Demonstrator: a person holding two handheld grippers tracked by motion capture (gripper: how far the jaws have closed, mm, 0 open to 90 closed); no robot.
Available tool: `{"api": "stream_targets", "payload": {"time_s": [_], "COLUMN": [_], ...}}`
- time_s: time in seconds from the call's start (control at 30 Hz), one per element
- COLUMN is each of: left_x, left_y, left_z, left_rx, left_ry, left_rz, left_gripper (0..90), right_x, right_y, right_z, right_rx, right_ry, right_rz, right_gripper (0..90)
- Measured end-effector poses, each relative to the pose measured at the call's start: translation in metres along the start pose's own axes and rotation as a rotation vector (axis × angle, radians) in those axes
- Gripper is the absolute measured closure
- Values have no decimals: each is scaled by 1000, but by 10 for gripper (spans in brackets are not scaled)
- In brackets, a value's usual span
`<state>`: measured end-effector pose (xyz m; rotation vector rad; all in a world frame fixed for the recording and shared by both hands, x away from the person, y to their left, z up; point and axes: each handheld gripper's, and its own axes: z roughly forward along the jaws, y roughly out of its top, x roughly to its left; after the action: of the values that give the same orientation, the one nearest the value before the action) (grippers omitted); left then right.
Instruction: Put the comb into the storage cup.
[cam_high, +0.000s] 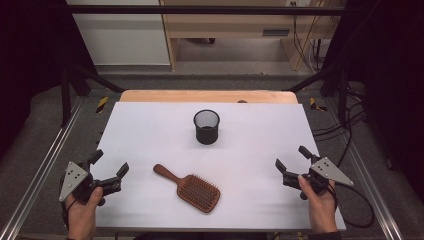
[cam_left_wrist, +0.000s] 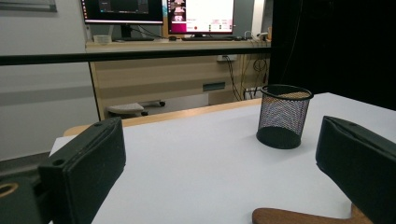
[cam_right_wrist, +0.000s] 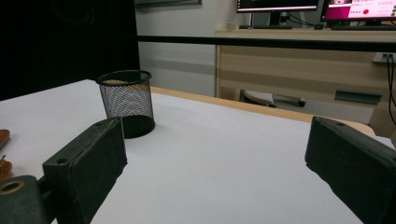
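A brown wooden paddle hairbrush (cam_high: 190, 188) lies bristles up on the white table (cam_high: 150, 130), its handle pointing back left. A black mesh cup (cam_high: 206, 126) stands upright behind it, near the table's middle. My left gripper (cam_high: 110, 164) rests open at the front left edge, a hand's width left of the brush handle. In its own view the left gripper (cam_left_wrist: 224, 163) has nothing between its jaws, with the cup (cam_left_wrist: 283, 115) ahead and the brush handle (cam_left_wrist: 303, 217) at the bottom. My right gripper (cam_high: 291, 157) is open at the front right; from the right gripper (cam_right_wrist: 219, 163), the cup (cam_right_wrist: 126, 103) is ahead.
A wooden strip (cam_high: 207, 96) borders the table's far edge. Metal frame rails (cam_high: 42, 170) run along both sides, and a black bar (cam_high: 200, 9) crosses overhead at the back. Cables (cam_high: 350, 125) lie on the floor at the right. A desk with monitors (cam_left_wrist: 159, 11) stands beyond.
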<state>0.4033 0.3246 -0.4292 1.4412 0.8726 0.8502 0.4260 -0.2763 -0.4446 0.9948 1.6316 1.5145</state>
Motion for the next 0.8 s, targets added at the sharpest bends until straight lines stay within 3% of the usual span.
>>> {"api": "stream_targets", "payload": {"time_s": [0.27,0.8], "left_x": [-7,-34], "left_y": [1,4], "left_z": [2,23], "left_rx": [20,127], "left_ry": [-14,-74], "left_rz": [7,0], "left_gripper": [22,32], "right_x": [2,4], "right_y": [0,-3], "right_z": [-1,4], "right_rx": [24,59], "right_ry": [2,3], "right_rz": [5,7], "right_gripper": [53,51]}}
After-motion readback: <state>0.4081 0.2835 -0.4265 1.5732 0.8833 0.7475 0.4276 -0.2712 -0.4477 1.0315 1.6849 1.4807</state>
